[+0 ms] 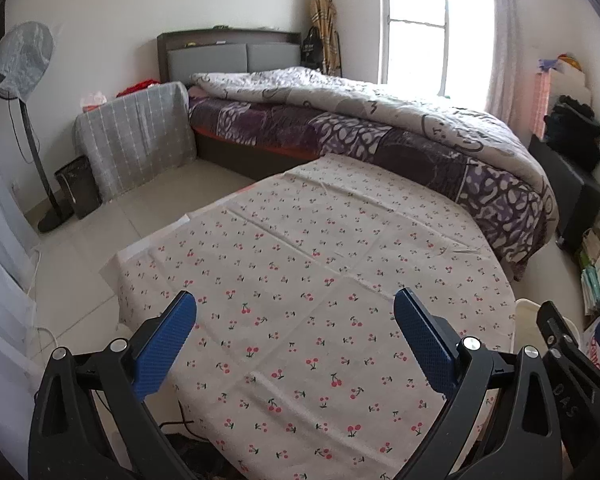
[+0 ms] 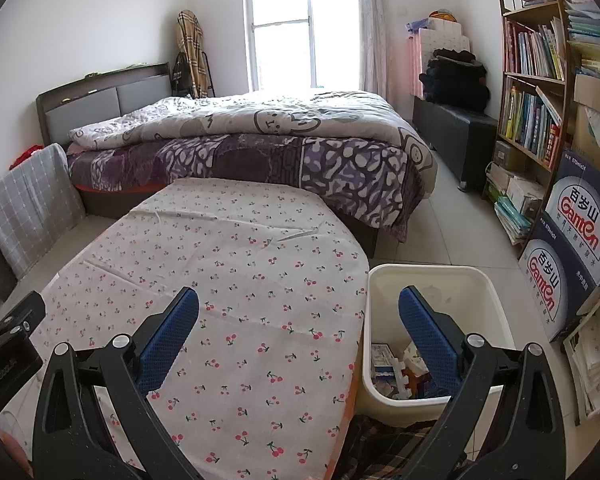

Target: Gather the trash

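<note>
Left tool (image 1: 295, 312): spread wide, empty, above the cherry-print cloth-covered table (image 1: 300, 264).
Right tool (image 2: 299, 308): spread wide, empty.
White plastic bin (image 2: 440, 276): beside table, holding paper scraps (image 2: 388, 364).

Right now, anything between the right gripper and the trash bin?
Nothing visible. The right gripper is open and empty above the cherry-print tablecloth; the white bin stands on the floor just off the table's right edge, top open, trash already inside. The left gripper is open too.

Daylight pours through the window (image 2: 300, 24), blown out to white glare. The room is evenly lit with soft shadows. Fisheye distortion bends edges; corners vignette black.
</note>
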A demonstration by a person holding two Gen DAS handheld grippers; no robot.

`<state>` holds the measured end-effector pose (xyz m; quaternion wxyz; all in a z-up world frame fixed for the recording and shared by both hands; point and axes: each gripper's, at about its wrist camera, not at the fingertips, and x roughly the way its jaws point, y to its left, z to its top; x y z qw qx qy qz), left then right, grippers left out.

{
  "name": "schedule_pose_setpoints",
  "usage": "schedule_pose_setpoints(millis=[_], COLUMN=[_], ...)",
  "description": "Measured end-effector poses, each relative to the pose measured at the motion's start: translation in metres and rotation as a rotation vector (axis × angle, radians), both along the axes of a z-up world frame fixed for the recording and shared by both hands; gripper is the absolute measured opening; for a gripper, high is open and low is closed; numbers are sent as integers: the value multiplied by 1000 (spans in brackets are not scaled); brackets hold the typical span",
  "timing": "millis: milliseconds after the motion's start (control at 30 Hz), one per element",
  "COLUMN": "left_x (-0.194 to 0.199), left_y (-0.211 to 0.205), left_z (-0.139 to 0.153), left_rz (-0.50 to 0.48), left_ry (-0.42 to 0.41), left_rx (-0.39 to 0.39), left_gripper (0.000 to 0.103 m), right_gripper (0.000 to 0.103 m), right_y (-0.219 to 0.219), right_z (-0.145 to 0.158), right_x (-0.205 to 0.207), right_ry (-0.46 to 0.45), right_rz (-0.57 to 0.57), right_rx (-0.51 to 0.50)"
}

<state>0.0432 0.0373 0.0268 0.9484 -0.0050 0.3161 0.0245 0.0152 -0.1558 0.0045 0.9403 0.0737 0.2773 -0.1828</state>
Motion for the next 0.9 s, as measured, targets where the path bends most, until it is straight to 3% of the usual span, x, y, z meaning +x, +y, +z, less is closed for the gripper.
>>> schedule_pose_setpoints(millis=[433,900], left_x=[1,7], left_y=[-3,0], left_z=[-1,-9], left_rz=[-28,-21], left_ry=[-12,38], left_rx=[-9,-27], left_gripper=[95,96], right_gripper=[96,96], right_y=[-3,-5], right_z=[0,-1], right_x=[0,1], right_ry=[-1,-4], right_rz=[-11,-20], right_rx=[4,-5])
